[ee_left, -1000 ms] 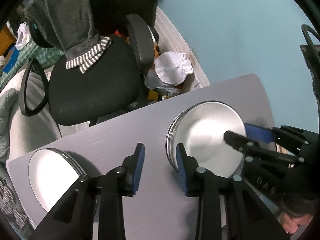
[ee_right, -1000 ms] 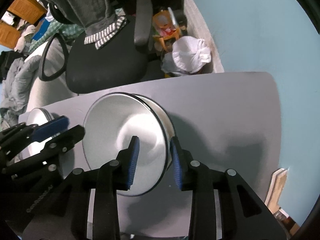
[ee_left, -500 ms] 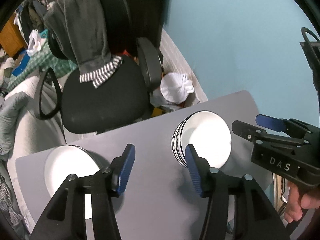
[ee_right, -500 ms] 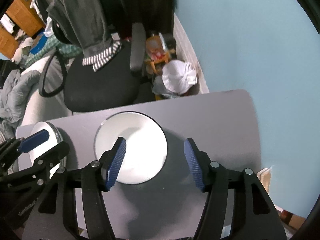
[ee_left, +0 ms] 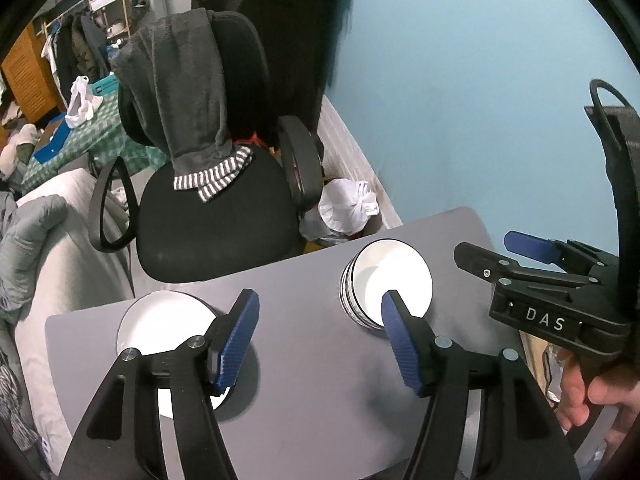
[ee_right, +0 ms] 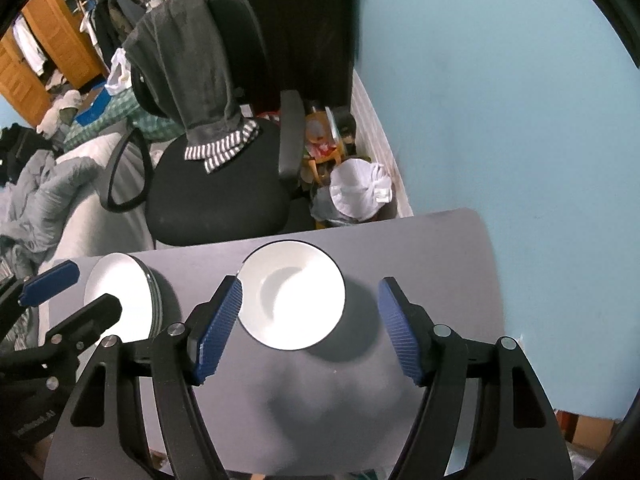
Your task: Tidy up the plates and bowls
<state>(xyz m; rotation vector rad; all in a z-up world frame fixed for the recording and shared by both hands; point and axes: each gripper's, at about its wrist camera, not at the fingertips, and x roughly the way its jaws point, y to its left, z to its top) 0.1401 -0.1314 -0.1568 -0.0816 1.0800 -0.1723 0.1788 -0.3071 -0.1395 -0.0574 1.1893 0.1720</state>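
Observation:
A stack of white bowls [ee_left: 390,280] stands on the grey table [ee_left: 312,380] at the right; it also shows in the right wrist view [ee_right: 292,294]. A stack of white plates [ee_left: 160,320] lies at the left, also in the right wrist view [ee_right: 120,296]. My left gripper [ee_left: 316,338] is open and empty, held above the table between the two stacks. My right gripper [ee_right: 310,326] is open and empty, held above the table near the bowls. It shows at the right of the left wrist view [ee_left: 516,254].
A black office chair [ee_left: 216,208] with a grey garment over its back stands just beyond the table's far edge. A white bag [ee_left: 348,208] lies on the floor by the blue wall [ee_left: 480,80]. A grey bed [ee_left: 48,240] is at the left.
Both grippers have opened wider and pulled back and up from the table. The bowls and plates look smaller and lie untouched. The right gripper has let go of the bowl stack.

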